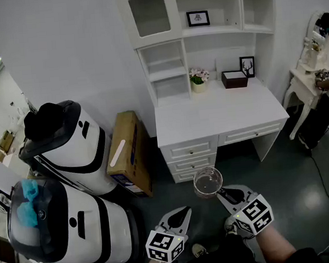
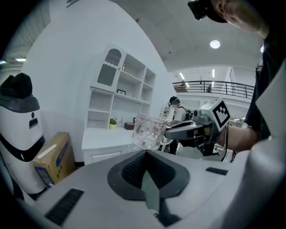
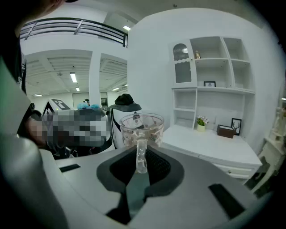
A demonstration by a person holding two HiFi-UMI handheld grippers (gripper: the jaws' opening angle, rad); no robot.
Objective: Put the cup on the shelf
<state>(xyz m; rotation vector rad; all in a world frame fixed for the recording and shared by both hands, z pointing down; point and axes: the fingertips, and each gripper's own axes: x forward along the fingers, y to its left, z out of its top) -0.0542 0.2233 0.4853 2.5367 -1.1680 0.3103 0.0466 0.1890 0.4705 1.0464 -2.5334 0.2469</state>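
So the grab part looks done, the right gripper [image 1: 220,193] is pinched onto the handle of the glass cup [image 1: 208,182], held up in the air in front of the white desk [image 1: 209,118], the left gripper [image 1: 185,212] is closed on nothing, and the carry to the shelf [image 1: 227,30] isn't done yet.

White desk [image 1: 209,115]: flower pot [image 1: 198,80], brown box [image 1: 234,79], framed picture [image 1: 247,66] on top. Cardboard box [image 1: 129,154] on floor beside drawers [image 1: 192,157]. Two white machines [image 1: 74,144] further left.

Clear patterned cup [image 1: 208,182] upright, held by its handle
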